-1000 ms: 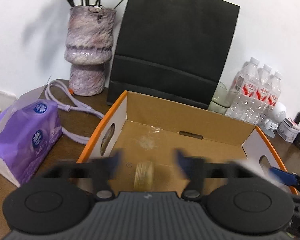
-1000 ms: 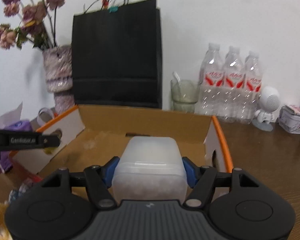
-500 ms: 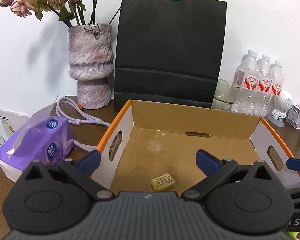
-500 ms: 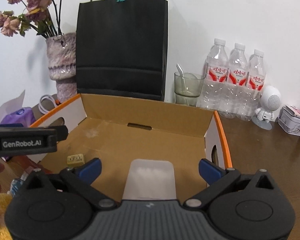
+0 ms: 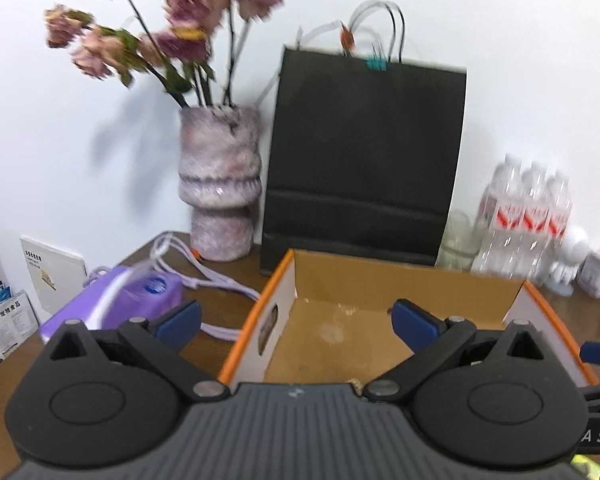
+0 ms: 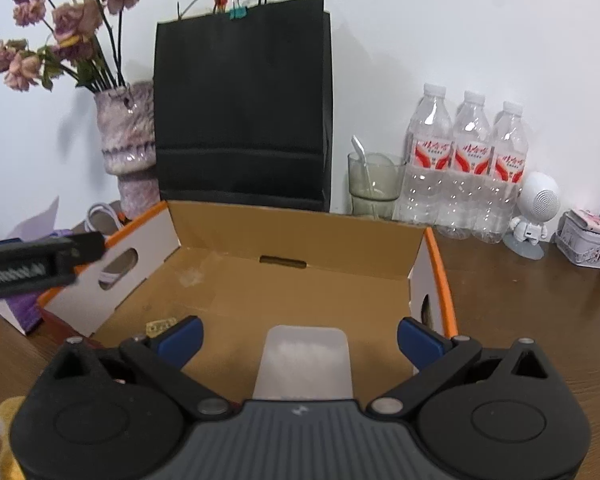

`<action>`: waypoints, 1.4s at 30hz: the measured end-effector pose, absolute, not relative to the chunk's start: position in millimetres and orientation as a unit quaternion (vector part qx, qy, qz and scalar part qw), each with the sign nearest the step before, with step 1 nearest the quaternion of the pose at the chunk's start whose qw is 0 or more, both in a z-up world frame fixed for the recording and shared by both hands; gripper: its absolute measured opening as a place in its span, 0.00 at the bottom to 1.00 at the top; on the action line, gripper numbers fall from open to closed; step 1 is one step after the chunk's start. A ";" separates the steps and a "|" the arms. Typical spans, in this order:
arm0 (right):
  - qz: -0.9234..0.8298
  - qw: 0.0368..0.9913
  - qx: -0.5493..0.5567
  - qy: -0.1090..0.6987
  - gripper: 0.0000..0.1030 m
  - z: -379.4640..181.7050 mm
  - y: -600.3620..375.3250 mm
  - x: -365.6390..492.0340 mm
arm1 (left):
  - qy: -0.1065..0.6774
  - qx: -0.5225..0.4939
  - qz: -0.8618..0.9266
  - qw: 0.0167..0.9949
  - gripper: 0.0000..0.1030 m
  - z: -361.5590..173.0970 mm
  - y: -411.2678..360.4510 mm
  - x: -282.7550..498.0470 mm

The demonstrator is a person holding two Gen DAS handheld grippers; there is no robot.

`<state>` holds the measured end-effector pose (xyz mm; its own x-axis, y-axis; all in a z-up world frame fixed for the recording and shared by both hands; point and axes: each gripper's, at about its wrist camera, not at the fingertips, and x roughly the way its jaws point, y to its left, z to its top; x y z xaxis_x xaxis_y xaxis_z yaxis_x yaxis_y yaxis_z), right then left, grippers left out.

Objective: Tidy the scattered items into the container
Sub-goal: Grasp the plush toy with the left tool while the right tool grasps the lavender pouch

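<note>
White wall behind a brown wooden bench (image 6: 512,292). Along the wall, left to right: mottled purple vase (image 6: 128,140) with dried pink flowers (image 6: 66,20); black paper bag (image 6: 244,112) with a teal binder clip on its handles; glass cup (image 6: 374,184) holding a spoon; three shrink-wrapped water bottles (image 6: 466,168); small white robot-shaped figure (image 6: 534,216); printed tin (image 6: 588,238). Centre: open cardboard box (image 6: 300,236) with orange rim and handle cut-outs in its white end walls. Inside it, on the floor: translucent white plastic tub (image 6: 306,360), near the front edge; small yellow packet (image 6: 160,325), front left, well apart from the tub. Left of the box: purple tissue pack (image 5: 128,296) and a lilac cord (image 5: 216,280) lying on the bench. Left hand-held gripper (image 5: 296,316): jaws spread wide, nothing between them, above the box's left part. Right hand-held gripper (image 6: 300,338): jaws spread wide, released, pads apart from the tub that sits between them.
</note>
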<state>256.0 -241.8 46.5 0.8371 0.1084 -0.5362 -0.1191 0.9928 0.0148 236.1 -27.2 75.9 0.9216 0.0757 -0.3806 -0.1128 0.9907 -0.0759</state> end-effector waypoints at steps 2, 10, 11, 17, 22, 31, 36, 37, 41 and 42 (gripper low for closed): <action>0.063 0.961 -0.012 0.268 1.00 55.3 -243.4 245.3 | 0.180 -0.053 0.044 0.981 1.00 82.2 -22.2 222.6; 0.086 0.969 -0.006 0.230 1.00 78.2 -254.3 189.9 | 0.151 -0.074 0.065 0.984 1.00 101.5 -1.6 171.5; 0.087 0.970 -0.007 0.227 1.00 80.1 -256.5 182.8 | 0.150 -0.075 0.060 0.984 1.00 104.1 0.9 166.2; 0.079 0.971 -0.034 0.221 1.00 79.7 -267.1 144.6 | 0.168 -0.083 0.037 0.981 1.00 103.7 19.5 137.0; 0.069 0.969 -0.043 0.234 1.00 61.3 -283.9 117.0 | 0.195 -0.074 0.039 0.977 1.00 85.2 41.8 115.1; 0.059 0.962 -0.047 0.261 1.00 15.4 -303.3 81.5 | 0.261 -0.061 0.009 0.963 1.00 38.8 52.1 90.0; 0.063 0.961 -0.016 0.270 1.00 2.1 -303.0 76.8 | 0.270 -0.031 -0.030 0.962 1.00 25.4 27.5 91.4; 0.071 0.961 -0.003 0.268 1.00 2.7 -302.1 75.8 | 0.267 -0.024 -0.038 0.963 1.00 24.9 22.2 92.6; 0.101 0.961 0.004 0.256 1.00 7.6 -284.0 75.5 | 0.265 0.007 -0.058 0.963 1.00 23.4 3.7 101.7; 0.105 0.962 -0.002 0.254 1.00 8.1 -276.7 76.7 | 0.267 0.012 -0.065 0.962 1.00 22.5 0.9 105.8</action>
